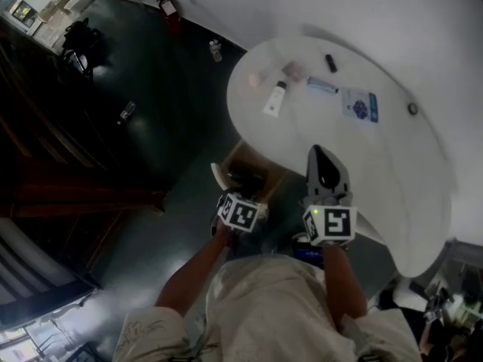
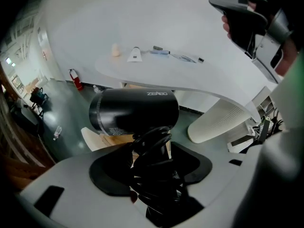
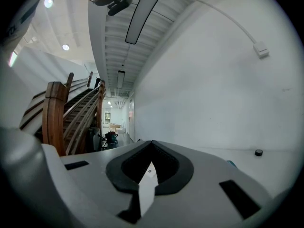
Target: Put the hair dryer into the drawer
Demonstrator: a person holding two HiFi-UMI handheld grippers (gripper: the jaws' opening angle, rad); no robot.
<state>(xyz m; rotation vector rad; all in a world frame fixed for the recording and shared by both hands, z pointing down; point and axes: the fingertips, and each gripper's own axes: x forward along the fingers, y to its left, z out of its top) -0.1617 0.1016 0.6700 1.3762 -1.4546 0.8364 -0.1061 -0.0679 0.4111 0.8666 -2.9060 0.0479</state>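
A black hair dryer (image 2: 135, 110) with its cord wound round the handle is between the jaws of my left gripper (image 2: 152, 151), which is shut on the handle. In the head view the left gripper (image 1: 243, 193) points steeply down, just above the open drawer (image 1: 219, 176) under the white table (image 1: 377, 157). The drawer's wooden inside (image 2: 116, 140) shows below the dryer's barrel. My right gripper (image 1: 324, 168) is at the table's near edge, pointing level across it. Its jaws meet at the tip with nothing held. It also shows in the left gripper view as the right gripper (image 2: 237, 13).
On the table lie a white tube (image 1: 275, 98), a blue-and-white packet (image 1: 361, 104), a small black item (image 1: 330, 62) and a pen-like item (image 1: 323, 86). The floor is dark, and a red fire extinguisher (image 1: 170, 10) stands by the wall. A wooden staircase (image 3: 61, 118) is beyond.
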